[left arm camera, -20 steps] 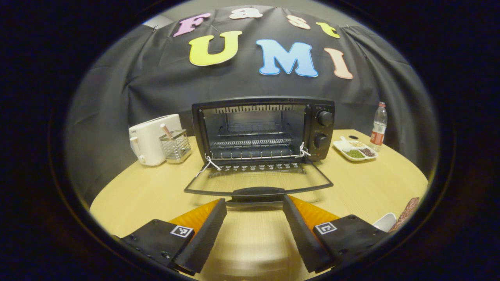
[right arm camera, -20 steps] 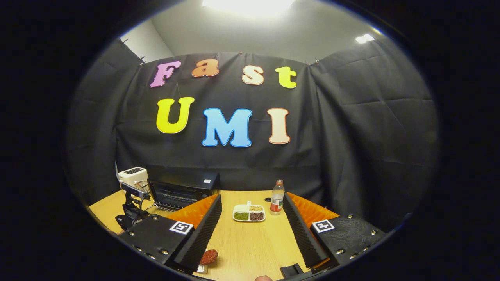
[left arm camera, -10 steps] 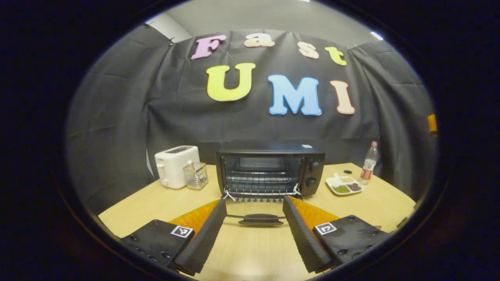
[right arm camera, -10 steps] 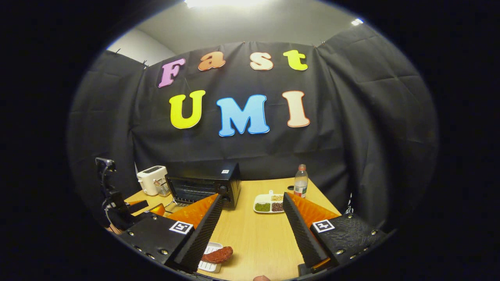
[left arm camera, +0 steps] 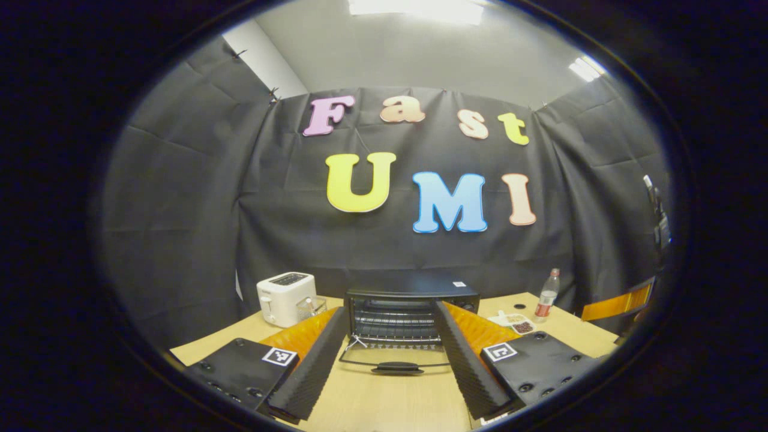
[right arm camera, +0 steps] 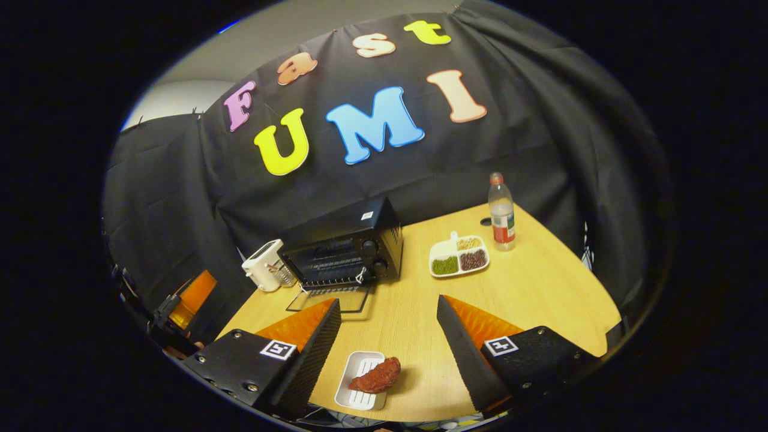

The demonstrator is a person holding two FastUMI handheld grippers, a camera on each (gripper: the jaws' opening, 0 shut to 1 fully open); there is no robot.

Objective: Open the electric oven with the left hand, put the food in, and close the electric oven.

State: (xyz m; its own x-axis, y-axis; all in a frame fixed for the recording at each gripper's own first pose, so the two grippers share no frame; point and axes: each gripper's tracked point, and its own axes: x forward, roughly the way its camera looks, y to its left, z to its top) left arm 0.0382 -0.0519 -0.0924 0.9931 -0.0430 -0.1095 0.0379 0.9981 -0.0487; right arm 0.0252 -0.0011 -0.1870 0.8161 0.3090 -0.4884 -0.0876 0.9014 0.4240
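Wooden table (right arm camera: 540, 288) broad, bare stretch between food and oven. Oven (right arm camera: 345, 255) at back, door (right arm camera: 327, 298) dropped flat, cavity open. Reddish food (right arm camera: 376, 377) half on small white tray (right arm camera: 359, 390) near front edge, below my right tongs (right arm camera: 387, 342), spread, empty. Left tongs (left arm camera: 390, 360) spread too, well clear of door. Best: descend straight, pinch food mid-length, lift clear of tray rim, enter oven above door.

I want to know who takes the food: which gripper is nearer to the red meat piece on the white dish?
Right. The right gripper hangs just above the meat; the left gripper faces the oven.
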